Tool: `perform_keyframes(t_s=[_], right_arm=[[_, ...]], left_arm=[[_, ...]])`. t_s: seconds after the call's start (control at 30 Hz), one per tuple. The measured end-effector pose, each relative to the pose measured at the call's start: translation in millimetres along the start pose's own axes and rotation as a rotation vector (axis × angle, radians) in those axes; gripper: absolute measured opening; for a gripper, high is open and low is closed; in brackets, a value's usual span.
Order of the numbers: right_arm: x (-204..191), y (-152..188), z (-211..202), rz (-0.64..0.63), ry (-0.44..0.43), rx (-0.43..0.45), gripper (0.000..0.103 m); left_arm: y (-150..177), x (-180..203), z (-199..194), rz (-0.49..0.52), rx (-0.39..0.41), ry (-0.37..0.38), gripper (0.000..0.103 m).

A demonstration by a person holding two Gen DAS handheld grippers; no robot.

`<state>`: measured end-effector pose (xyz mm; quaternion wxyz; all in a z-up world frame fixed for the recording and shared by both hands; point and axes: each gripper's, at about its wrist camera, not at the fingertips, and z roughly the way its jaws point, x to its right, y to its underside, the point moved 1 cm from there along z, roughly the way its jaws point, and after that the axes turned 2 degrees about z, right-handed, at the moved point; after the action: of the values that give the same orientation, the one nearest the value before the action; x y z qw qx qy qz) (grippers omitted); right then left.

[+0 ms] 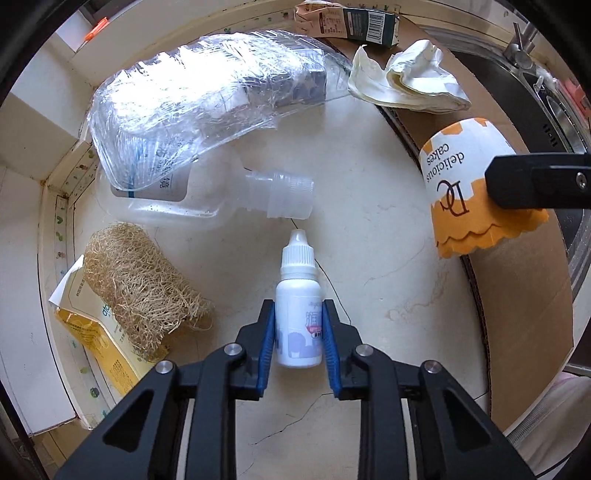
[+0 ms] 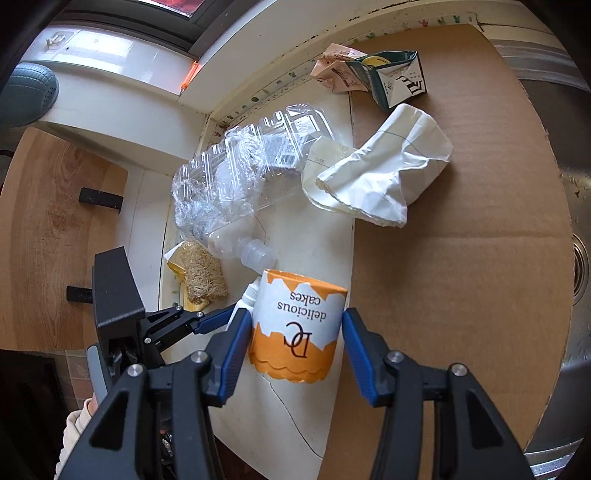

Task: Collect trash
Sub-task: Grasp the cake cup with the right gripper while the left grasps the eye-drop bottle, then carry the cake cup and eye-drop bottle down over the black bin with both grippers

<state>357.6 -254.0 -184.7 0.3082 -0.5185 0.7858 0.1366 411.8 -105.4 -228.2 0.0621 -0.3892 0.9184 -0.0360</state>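
Note:
A small white dropper bottle (image 1: 297,280) lies on the pale counter with its cap pointing away from me. My left gripper (image 1: 298,306) points straight down, its blue pads pressed against the bottle's two sides. An orange and white paper cake cup (image 2: 299,321) printed "delicious cakes" sits between the pads of my right gripper (image 2: 295,314), which is shut on it. In the left wrist view the cup (image 1: 461,166) hangs at the right above the cardboard. The bottle's cap (image 2: 251,293) peeks out just left of the cup.
A crushed clear plastic container (image 1: 207,92) and a translucent bottle (image 1: 221,199) lie beyond the dropper bottle. A loofah (image 1: 136,284) rests on a yellow carton (image 1: 92,339) at the left. Crumpled white paper (image 1: 406,81) and a green carton (image 1: 362,22) lie on a cardboard sheet (image 1: 517,295) over the steel sink (image 1: 554,110).

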Motion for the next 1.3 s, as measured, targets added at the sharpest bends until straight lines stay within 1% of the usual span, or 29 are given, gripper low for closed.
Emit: perform_keyframes(t_s=[0.1,0.27,0.4,0.5,0.6,0.7,0.77,0.83,0.97,1.07,1.17,1.3], right_arm=[[-2,7,-3,-0.008,-0.005,0.005,0.051],[-9,26,-15,-0.034,-0.008,0.022,0.051],[-16,50,-29,-0.062,0.002,0.047,0.05],[-21,74,-38,-0.076,0.005,0.061,0.05],[-26,102,-49,-0.095,0.021,0.082,0.05],[-30,134,-58,-0.11,0.035,0.095,0.05],[-32,158,-65,-0.121,0.046,0.103,0.05],[-35,184,-72,-0.136,0.058,0.113,0.05],[-39,236,-83,-0.168,0.081,0.125,0.05],[-41,273,-85,-0.202,0.11,0.128,0.05],[-40,305,-84,-0.24,0.141,0.129,0.05],[-38,336,-77,-0.283,0.175,0.114,0.05]], left_arm=[[8,2,-7,-0.028,0.02,0.005,0.022],[33,13,-30,-0.134,0.041,0.015,0.022],[66,19,-52,-0.23,0.067,0.029,0.022],[92,29,-75,-0.272,0.12,0.049,0.022],[120,42,-96,-0.302,0.178,0.059,0.022],[153,54,-114,-0.331,0.23,0.086,0.022],[174,63,-124,-0.342,0.257,0.116,0.022],[195,71,-130,-0.346,0.271,0.125,0.022],[238,88,-134,-0.35,0.281,0.144,0.022],[266,100,-130,-0.356,0.278,0.159,0.022],[293,112,-121,-0.369,0.263,0.178,0.022],[321,127,-112,-0.379,0.249,0.206,0.022]])
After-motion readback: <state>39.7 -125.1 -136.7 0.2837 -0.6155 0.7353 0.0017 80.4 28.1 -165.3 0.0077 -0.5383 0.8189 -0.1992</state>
